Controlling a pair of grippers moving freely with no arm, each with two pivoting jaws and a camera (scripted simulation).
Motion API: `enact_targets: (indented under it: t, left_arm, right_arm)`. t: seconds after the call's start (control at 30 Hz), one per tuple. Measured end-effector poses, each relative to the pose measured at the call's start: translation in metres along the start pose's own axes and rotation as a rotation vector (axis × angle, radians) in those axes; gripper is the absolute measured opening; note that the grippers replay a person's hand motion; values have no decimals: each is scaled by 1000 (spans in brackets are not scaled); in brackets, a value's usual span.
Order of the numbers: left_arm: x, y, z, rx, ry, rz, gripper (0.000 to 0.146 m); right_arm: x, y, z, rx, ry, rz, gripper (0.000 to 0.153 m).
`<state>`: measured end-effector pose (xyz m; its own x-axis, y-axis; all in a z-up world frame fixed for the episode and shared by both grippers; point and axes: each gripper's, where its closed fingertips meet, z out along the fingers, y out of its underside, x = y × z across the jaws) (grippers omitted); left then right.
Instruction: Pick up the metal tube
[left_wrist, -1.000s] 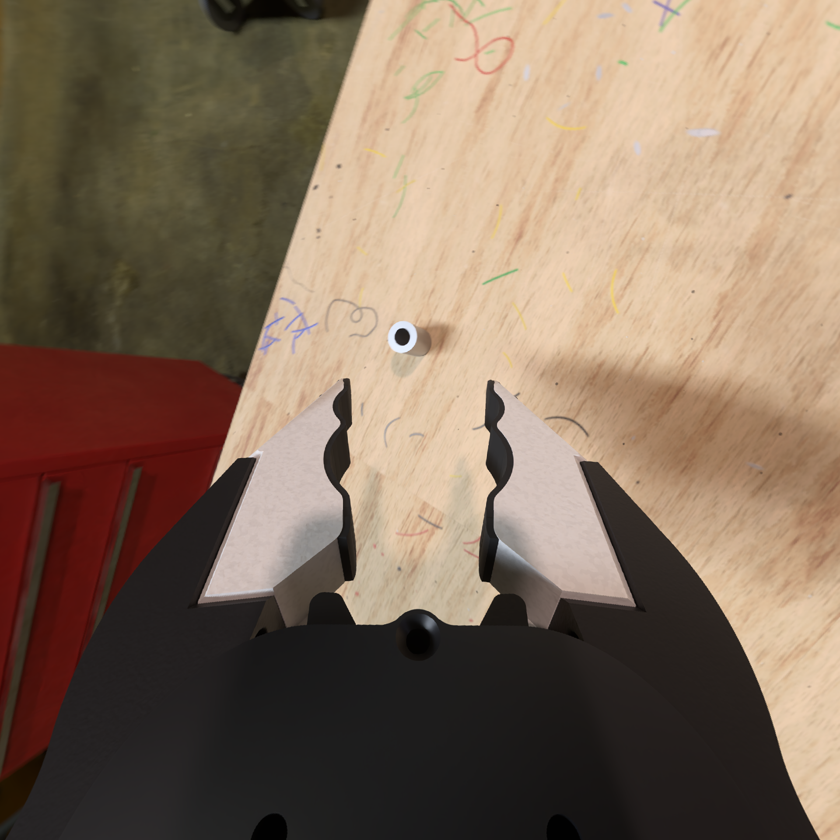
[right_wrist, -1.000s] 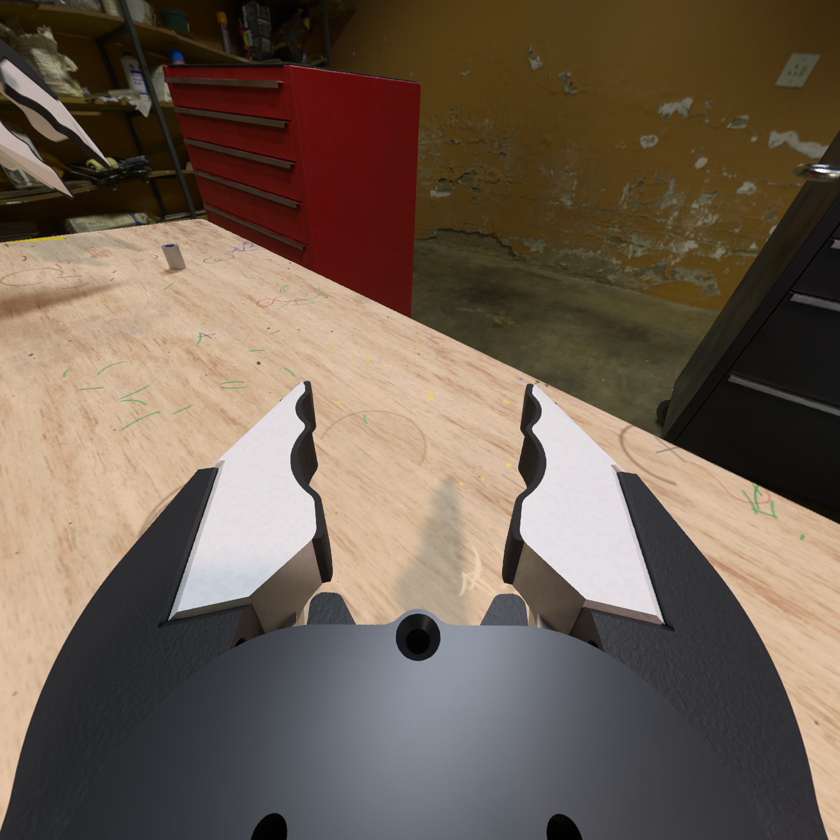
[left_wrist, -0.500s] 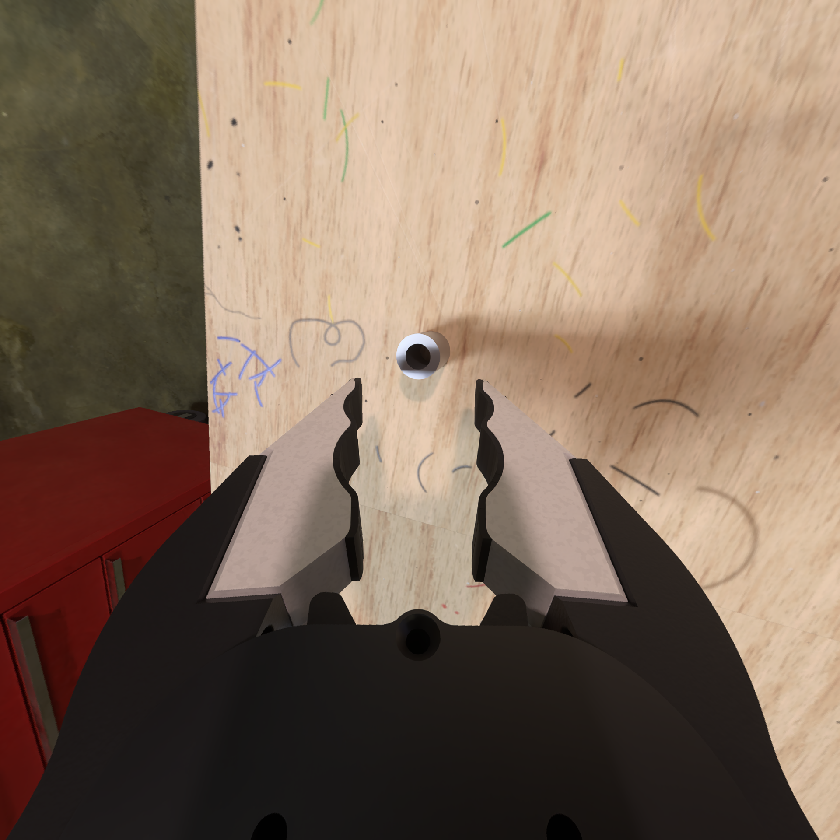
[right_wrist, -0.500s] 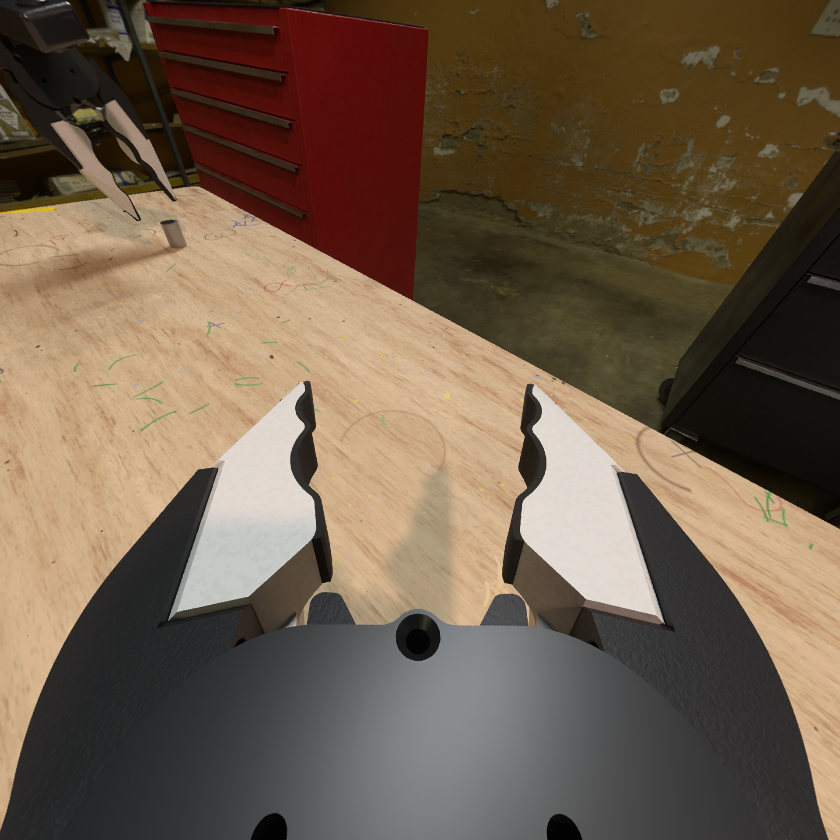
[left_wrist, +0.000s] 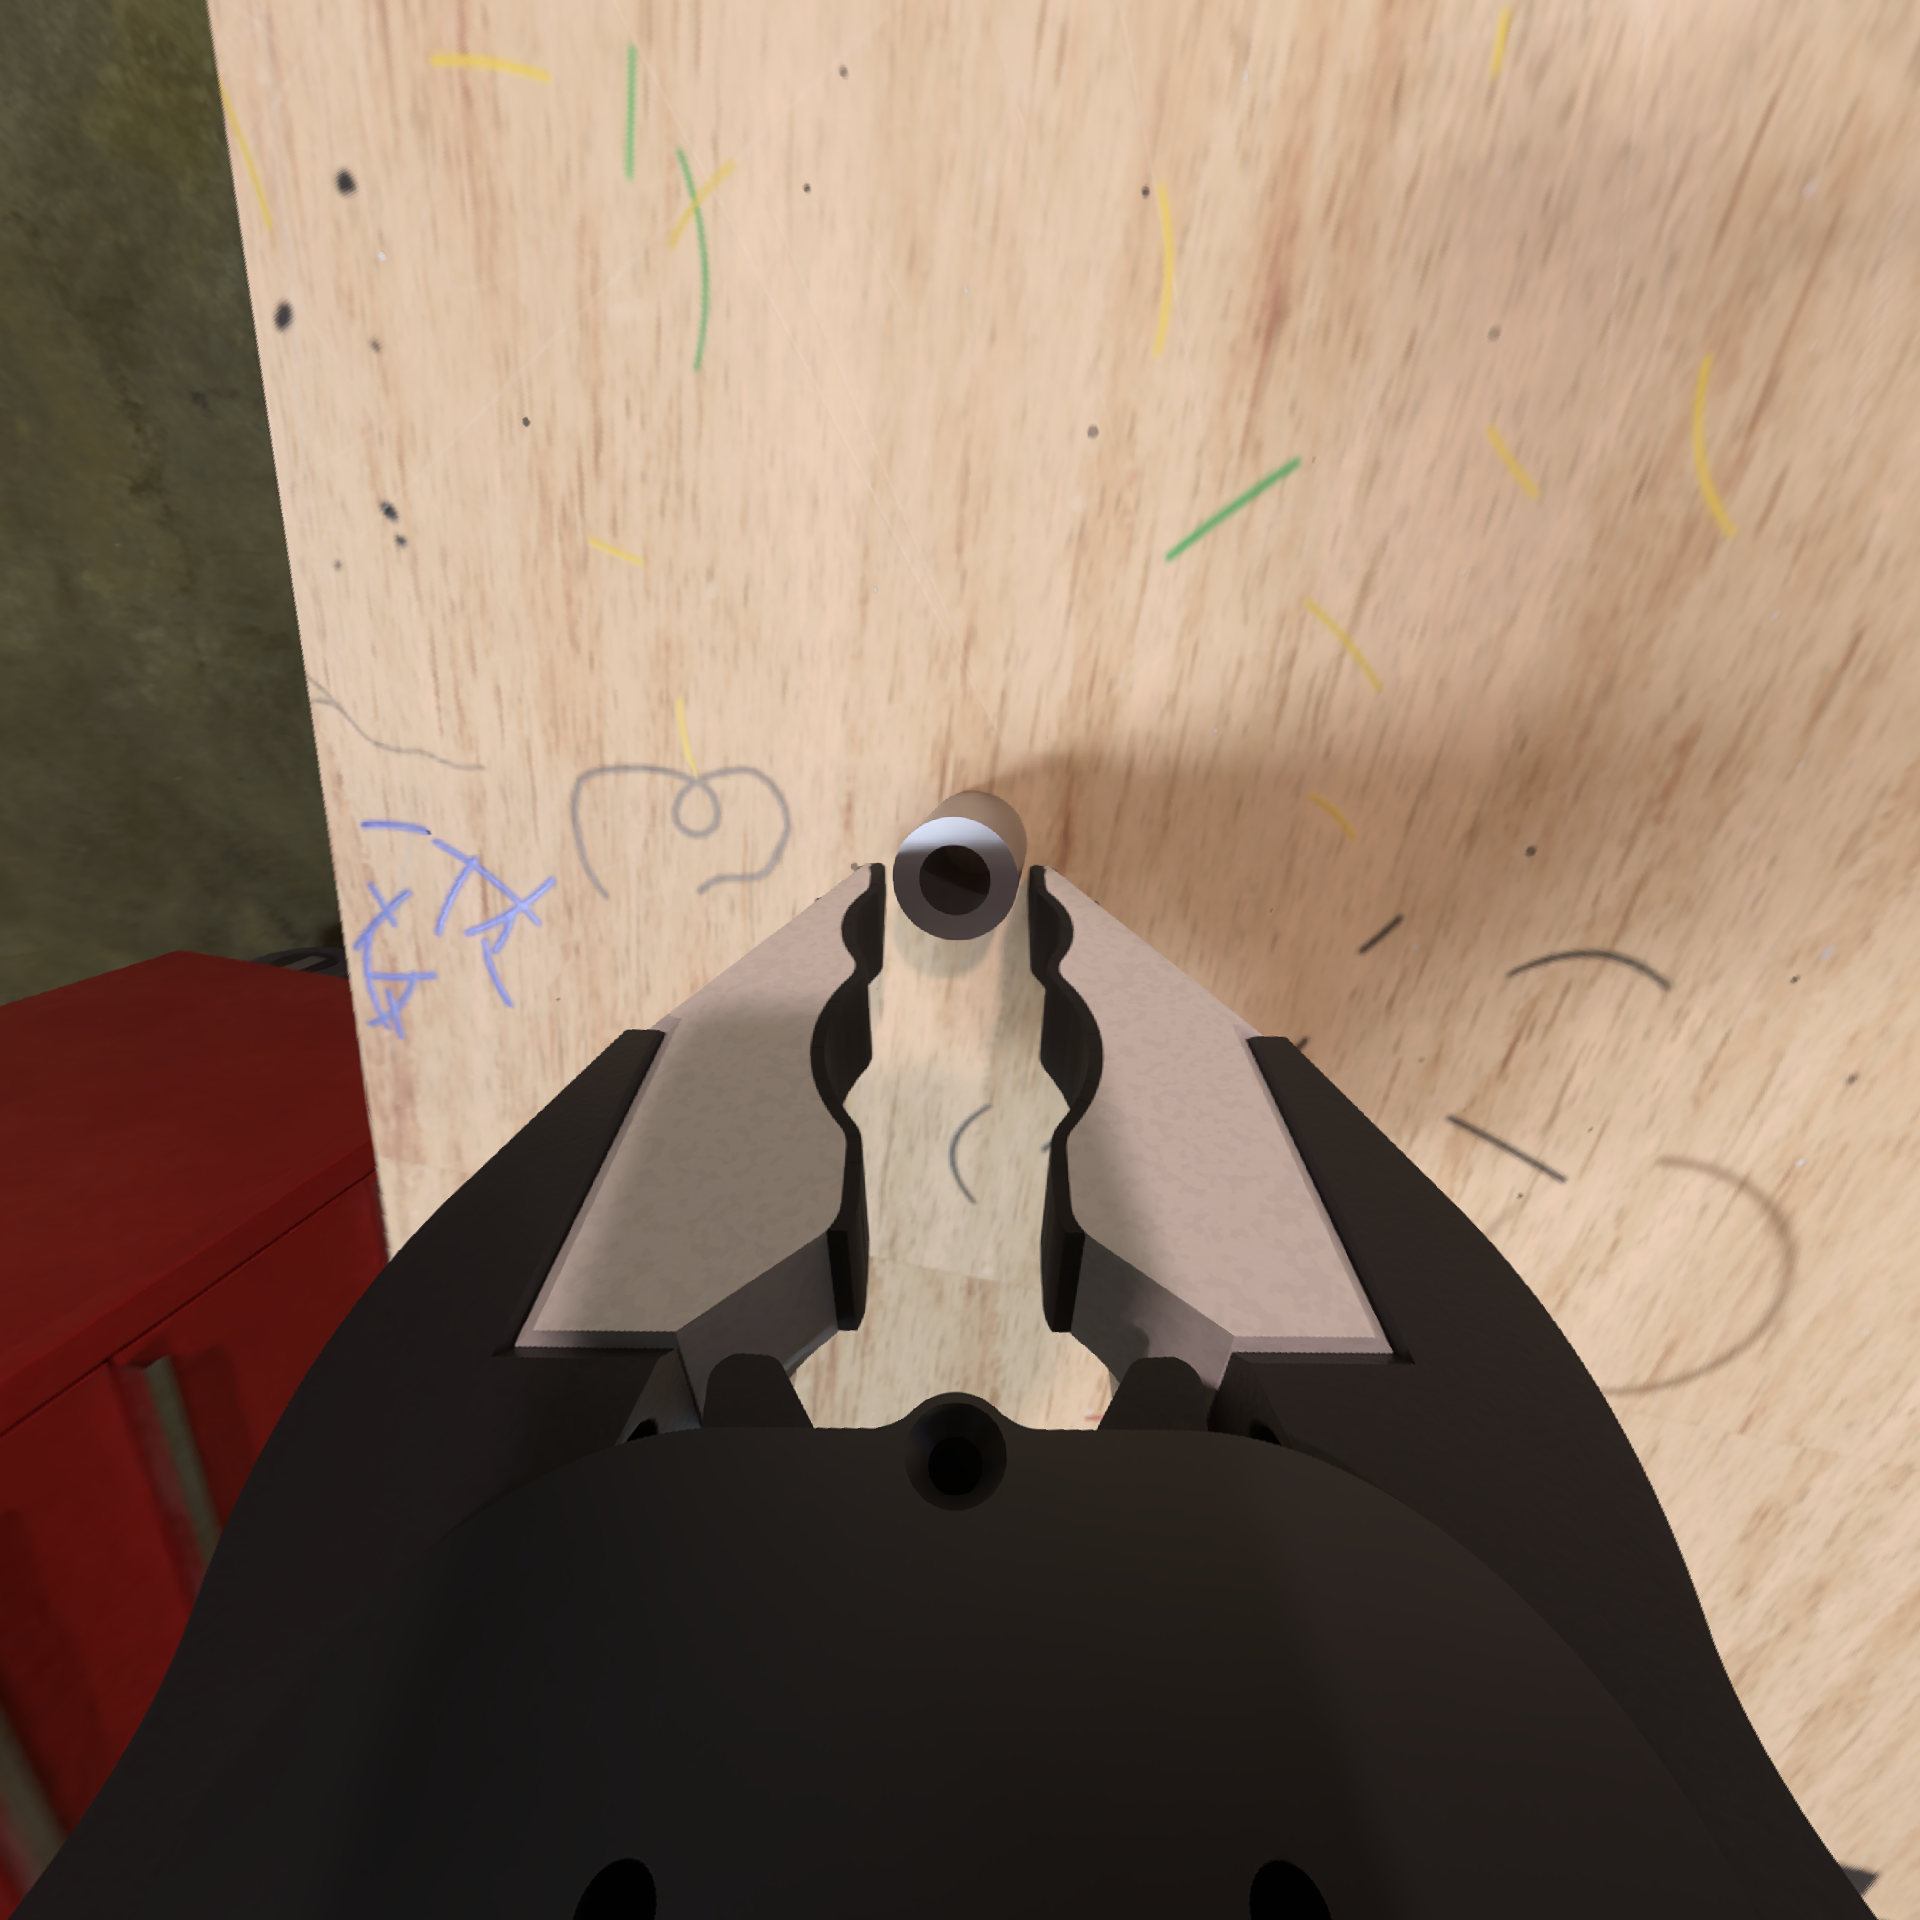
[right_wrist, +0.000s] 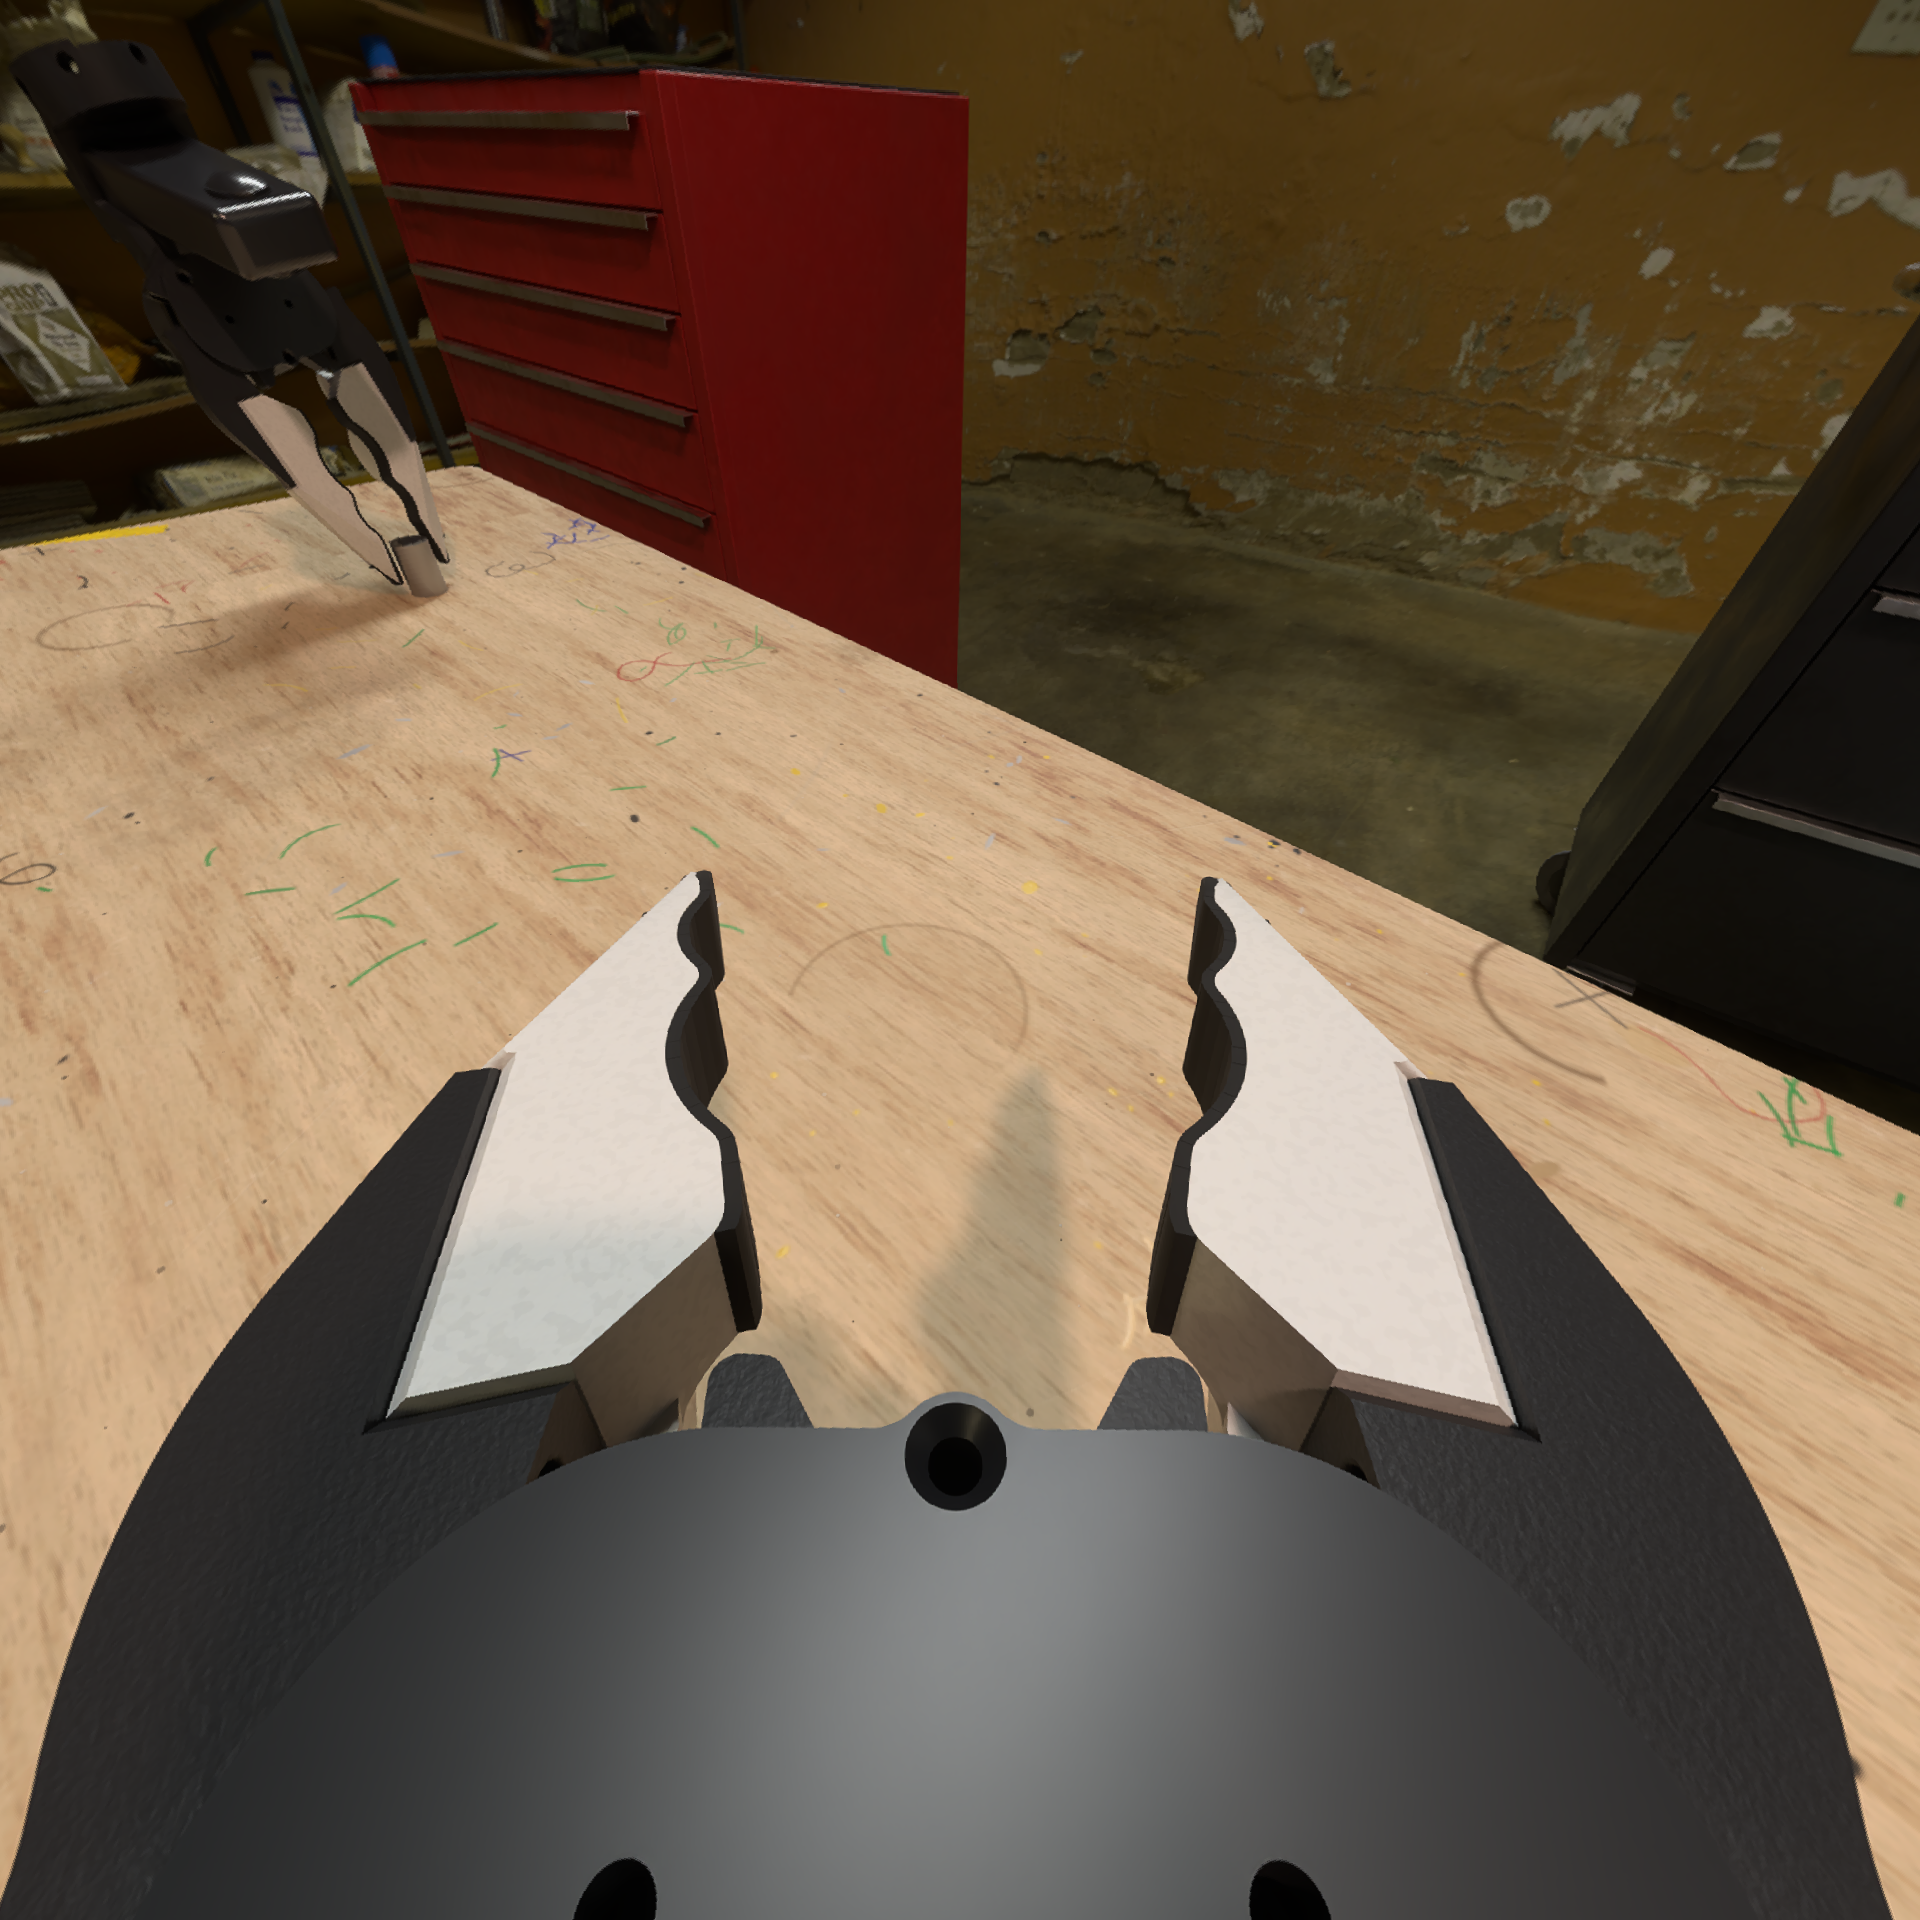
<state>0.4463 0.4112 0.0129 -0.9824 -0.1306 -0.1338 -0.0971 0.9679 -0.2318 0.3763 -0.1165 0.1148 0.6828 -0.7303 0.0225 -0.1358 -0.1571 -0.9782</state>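
Observation:
The metal tube (left_wrist: 954, 831) is a short silver cylinder standing upright on the plywood table (left_wrist: 1247, 312), near its left edge. My left gripper (left_wrist: 951, 883) points down at it, with one fingertip on each side of the tube's top. The jaws are narrow but a thin gap shows, so it is open. In the right wrist view the tube (right_wrist: 424, 571) stands on the table between the left gripper's (right_wrist: 414, 556) tips. My right gripper (right_wrist: 954, 883) is wide open and empty, low over the table (right_wrist: 312, 748) and far from the tube.
A red drawer cabinet (right_wrist: 675, 312) stands just past the table edge by the tube; it also shows in the left wrist view (left_wrist: 156, 1195). A black cabinet (right_wrist: 1787, 779) stands at the right. Shelves (right_wrist: 62, 332) stand behind. Pen scribbles mark the table.
My left gripper has come down onto the tube and narrowed its jaws around it. The right gripper has held its opening, and its view has shifted slightly.

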Motion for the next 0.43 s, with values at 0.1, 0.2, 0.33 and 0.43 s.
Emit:
enact_targets:
  t: [0.1,0.2,0.33,0.43]
  left_arm:
    - [1,-2,-1,45,14,-63,22]
    - [-3,1,-17,104,-45,-145,22]
    - [-15,-3,-77,285,-226,-264,22]
    - [-17,-27,-133,459,-379,-306,22]
  right_arm:
    - [0,1,-4,15,-1,13,90]
    - [-2,2,-7,26,-19,44,90]
    - [-9,1,-10,48,-68,89,90]
    - [-16,-3,-10,75,-136,157,90]
